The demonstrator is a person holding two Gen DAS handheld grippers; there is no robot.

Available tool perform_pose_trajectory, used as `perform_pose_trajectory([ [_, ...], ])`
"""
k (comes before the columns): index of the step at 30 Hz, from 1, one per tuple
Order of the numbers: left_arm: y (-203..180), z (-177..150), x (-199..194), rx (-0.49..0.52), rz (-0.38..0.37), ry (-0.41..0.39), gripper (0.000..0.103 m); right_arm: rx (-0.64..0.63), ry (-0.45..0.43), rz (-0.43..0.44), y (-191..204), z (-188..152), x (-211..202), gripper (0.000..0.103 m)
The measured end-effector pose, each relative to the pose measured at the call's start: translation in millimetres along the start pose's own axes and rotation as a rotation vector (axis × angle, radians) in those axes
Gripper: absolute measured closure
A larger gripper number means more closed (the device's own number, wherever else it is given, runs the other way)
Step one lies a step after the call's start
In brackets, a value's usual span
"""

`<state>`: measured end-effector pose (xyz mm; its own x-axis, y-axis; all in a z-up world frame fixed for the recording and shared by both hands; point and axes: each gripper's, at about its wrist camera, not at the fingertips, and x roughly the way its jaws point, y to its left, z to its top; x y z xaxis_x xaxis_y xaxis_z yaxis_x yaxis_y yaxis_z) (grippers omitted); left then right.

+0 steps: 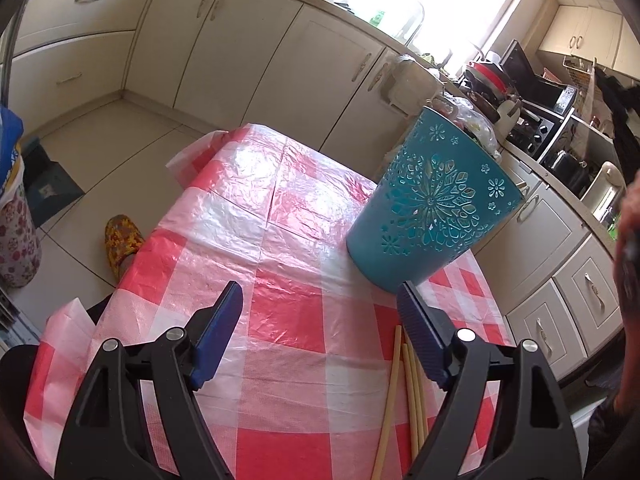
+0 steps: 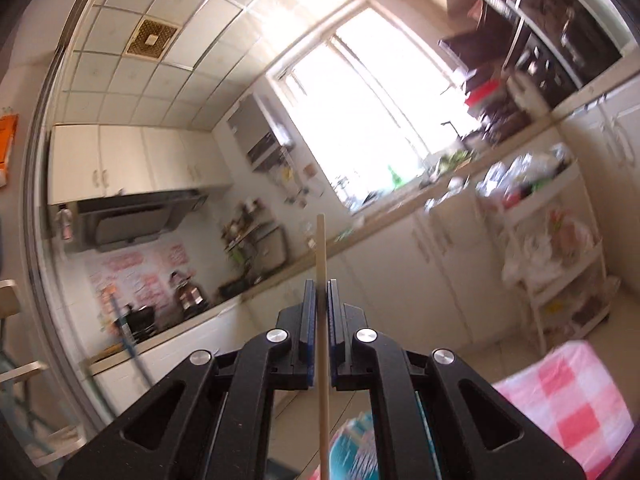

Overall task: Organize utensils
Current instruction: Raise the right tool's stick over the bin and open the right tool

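Observation:
A teal cut-out holder stands on the red-and-white checked tablecloth, ahead and to the right of my left gripper. That gripper is open with nothing between its blue pads. Several pale wooden chopsticks lie on the cloth by its right finger. In the right wrist view my right gripper is shut on a single chopstick, held high and level, the stick running up past the tips. The teal holder shows blurred below it.
Cream kitchen cabinets line the far wall, with a cluttered counter and oven at the right. A person's slippered foot is on the floor left of the table. A white shelf rack stands beyond the table corner.

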<state>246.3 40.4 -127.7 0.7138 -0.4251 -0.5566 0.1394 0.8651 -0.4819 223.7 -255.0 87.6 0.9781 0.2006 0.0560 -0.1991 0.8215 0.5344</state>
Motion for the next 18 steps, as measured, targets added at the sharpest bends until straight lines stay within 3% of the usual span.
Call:
perform_pose_trajectory([
  [3, 2, 0, 1, -0.012, -0.011, 0.0, 0.027, -0.053, -0.04, -0.094, 1, -6, 28, 0.097],
  [7, 6, 1, 1, -0.035, -0.031, -0.002, 0.027, -0.063, 0.086, -0.146, -14, -35, 61, 0.097],
  [13, 8, 1, 2, -0.057, -0.033, -0.006, 0.027, -0.108, 0.188, -0.164, -26, -62, 55, 0.096],
  [18, 9, 1, 4, -0.061, -0.028, 0.002, 0.027, -0.106, 0.168, -0.143, -27, -51, 34, 0.096],
])
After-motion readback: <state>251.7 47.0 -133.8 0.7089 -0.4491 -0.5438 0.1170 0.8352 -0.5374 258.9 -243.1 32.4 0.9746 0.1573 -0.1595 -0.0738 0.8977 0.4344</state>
